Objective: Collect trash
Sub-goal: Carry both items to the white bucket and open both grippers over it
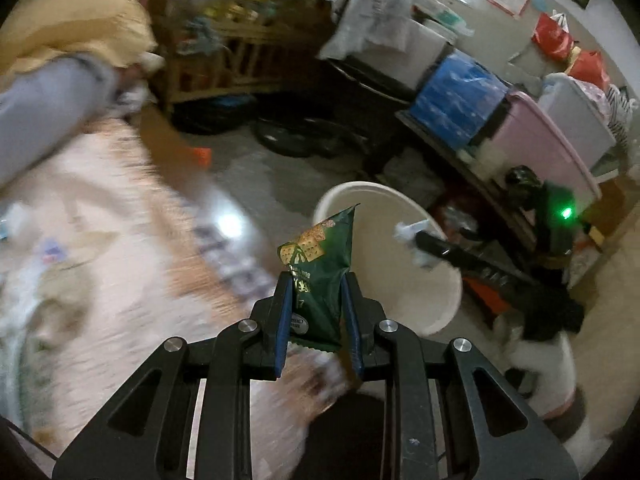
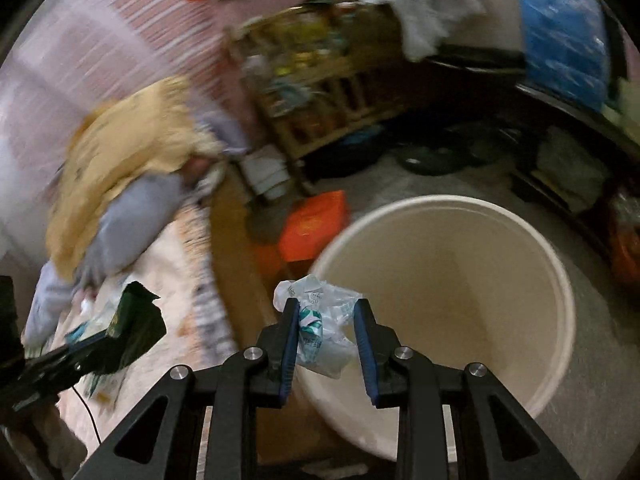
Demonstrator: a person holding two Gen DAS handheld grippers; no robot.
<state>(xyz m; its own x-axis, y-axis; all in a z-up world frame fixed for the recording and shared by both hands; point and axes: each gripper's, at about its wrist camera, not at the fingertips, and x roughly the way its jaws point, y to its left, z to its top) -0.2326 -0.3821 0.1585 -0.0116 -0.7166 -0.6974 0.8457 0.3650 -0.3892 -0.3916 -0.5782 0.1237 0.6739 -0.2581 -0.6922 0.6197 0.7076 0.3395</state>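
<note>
My left gripper (image 1: 316,280) is shut on a dark green snack wrapper (image 1: 318,268) and holds it upright in the air, just left of a cream bucket (image 1: 436,304) on the floor. My right gripper (image 2: 326,306) is shut on a crumpled clear plastic wrapper (image 2: 324,320) with green print, at the near left rim of the bucket (image 2: 460,272). The bucket's inside looks empty. The right gripper with its wrapper (image 1: 412,240) shows over the bucket in the left wrist view. The left gripper with the green wrapper (image 2: 134,320) shows at the left of the right wrist view.
A bed with a pale patterned sheet (image 1: 100,260) and a pile of yellow and grey clothes (image 2: 132,184) lies to the left. An orange box (image 2: 316,224) sits on the floor by the bucket. A wooden shelf (image 1: 240,32) and stacked storage boxes (image 1: 460,100) stand behind.
</note>
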